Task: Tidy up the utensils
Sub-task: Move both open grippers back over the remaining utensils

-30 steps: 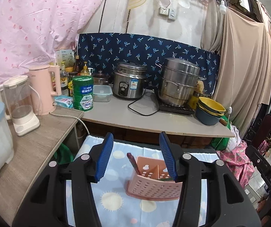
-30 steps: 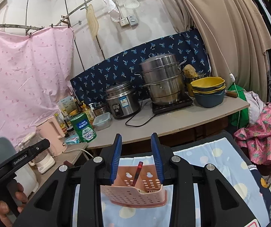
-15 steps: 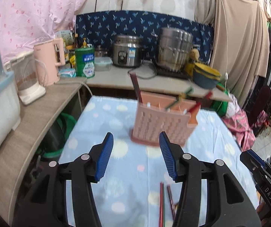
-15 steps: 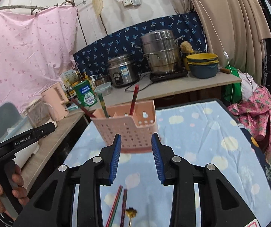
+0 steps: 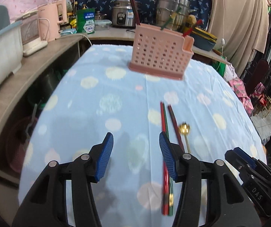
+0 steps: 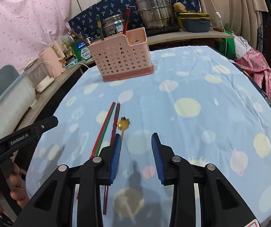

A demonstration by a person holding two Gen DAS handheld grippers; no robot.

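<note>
left view: my left tool is apart and empty, chopsticks by its right finger, basket beyond. right view: my right tool is apart and empty; i should center over the spoon before closing.

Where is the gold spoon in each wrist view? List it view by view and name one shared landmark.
Left wrist view: the gold spoon lies right of centre on the cloth, just right of the chopsticks.
Right wrist view: the gold spoon lies left of centre, again just right of the chopsticks.
Shared landmark: the pink basket, standing beyond the spoon in both.
</note>
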